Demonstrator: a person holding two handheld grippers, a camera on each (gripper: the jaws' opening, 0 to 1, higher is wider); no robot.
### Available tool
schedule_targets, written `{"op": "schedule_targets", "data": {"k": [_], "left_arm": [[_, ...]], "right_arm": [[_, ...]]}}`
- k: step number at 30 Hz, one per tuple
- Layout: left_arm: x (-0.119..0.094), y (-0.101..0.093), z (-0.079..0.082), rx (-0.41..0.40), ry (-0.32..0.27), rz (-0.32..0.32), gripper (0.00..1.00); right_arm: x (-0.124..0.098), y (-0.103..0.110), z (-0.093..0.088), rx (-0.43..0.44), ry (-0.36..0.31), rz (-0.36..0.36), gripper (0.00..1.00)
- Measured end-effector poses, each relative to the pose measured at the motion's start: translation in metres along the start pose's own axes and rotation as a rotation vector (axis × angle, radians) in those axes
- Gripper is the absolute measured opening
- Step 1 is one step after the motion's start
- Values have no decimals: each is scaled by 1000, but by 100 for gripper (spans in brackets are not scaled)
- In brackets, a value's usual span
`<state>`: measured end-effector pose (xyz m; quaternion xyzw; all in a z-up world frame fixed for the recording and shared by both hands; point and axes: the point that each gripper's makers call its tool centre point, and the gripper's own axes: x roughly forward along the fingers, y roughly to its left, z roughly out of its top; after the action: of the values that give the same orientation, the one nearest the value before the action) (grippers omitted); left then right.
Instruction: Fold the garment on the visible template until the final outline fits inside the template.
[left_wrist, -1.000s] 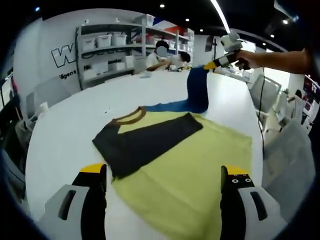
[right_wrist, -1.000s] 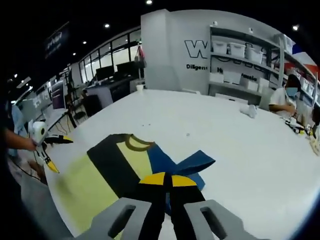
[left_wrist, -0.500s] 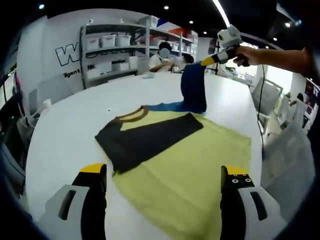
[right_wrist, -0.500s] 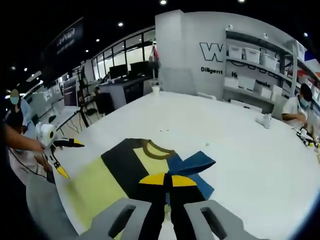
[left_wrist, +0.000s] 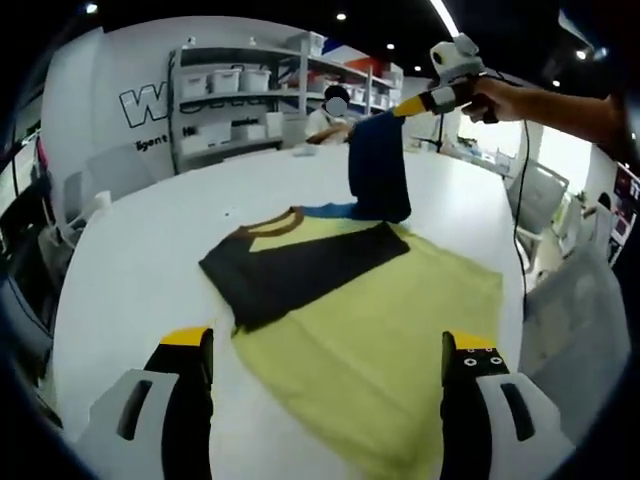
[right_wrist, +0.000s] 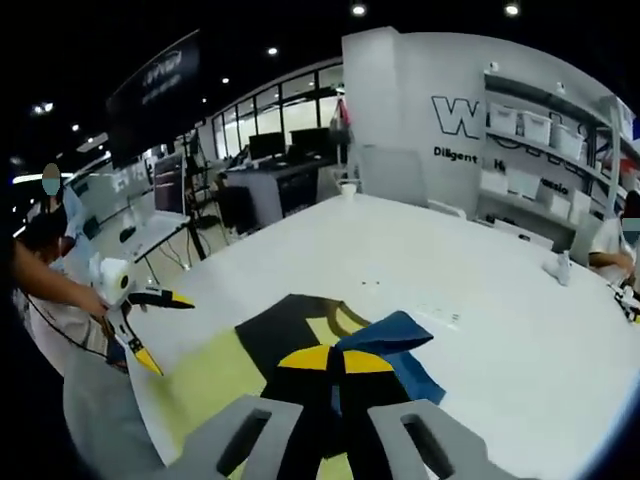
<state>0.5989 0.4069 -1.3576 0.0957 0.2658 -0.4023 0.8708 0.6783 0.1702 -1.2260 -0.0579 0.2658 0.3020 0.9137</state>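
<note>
grey grippers (left_wrist: 325, 370), yellow-tipped black jaws

The left gripper (left_wrist: 326, 352) sits low and near, its two yellow-tipped jaws spread wide apart with nothing between them. In the right gripper view it shows at the far left, jaws parted, held by a hand (right_wrist: 88, 297). The right gripper (right_wrist: 336, 362) has its jaws pressed together on the blue sleeve (right_wrist: 395, 333). In the left gripper view it is raised high at the far right, gripped by a hand (left_wrist: 490, 97) on an outstretched bare forearm (left_wrist: 565, 108).
</note>
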Motion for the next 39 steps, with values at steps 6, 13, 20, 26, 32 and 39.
{"op": "schedule_targets", "data": {"k": [6, 13, 20, 26, 32, 39], "left_arm": [[-4, 3, -3, -10, -4, 12, 99], [-8, 4, -7, -22, -4, 20, 99], [-11, 8, -10, -45, -12, 29, 99], [-14, 10, -12, -56, -12, 35, 99], [-16, 14, -15, -67, -12, 42, 99], [-17, 18, -16, -73, -14, 49, 99]], "right_arm": [[19, 23, 9, -25, 4, 50, 0], [43, 46, 4, -50, 30, 102, 0], [63, 50, -13, -36, 65, 117, 0], [84, 56, -25, -21, 94, 128, 0], [105, 77, -11, -27, 83, 156, 0], [120, 104, 1, -109, 63, 208, 0]]}}
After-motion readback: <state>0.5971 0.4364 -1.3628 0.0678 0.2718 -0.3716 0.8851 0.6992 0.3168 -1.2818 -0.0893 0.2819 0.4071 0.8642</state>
